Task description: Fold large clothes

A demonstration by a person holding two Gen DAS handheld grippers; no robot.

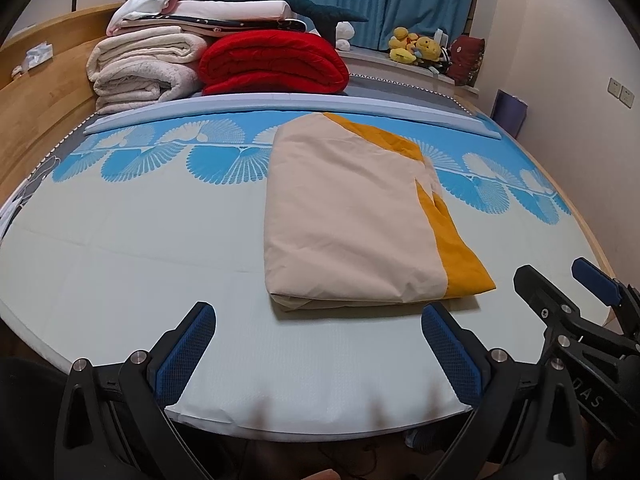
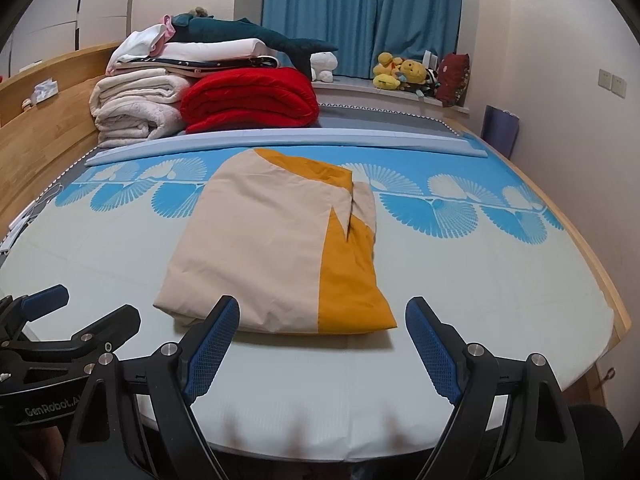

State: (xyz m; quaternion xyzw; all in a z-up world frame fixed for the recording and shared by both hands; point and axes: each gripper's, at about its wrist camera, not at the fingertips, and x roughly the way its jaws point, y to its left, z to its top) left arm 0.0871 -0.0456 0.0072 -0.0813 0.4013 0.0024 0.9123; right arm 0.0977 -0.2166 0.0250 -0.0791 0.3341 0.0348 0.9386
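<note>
Left wrist view: left gripper (image 1: pixel 316 344) jaws spread wide, empty, above the bed (image 1: pixel 120 272) edge; right gripper (image 2: pixel 322 340) likewise apart. Just beyond lies the folded beige-and-mustard garment (image 1: pixel 352 216); farther back, stacked blankets (image 1: pixel 224 60).

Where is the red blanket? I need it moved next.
In both views the folded red blanket sits at the bed's far end, left of centre, beside the cream blanket stack.
</note>
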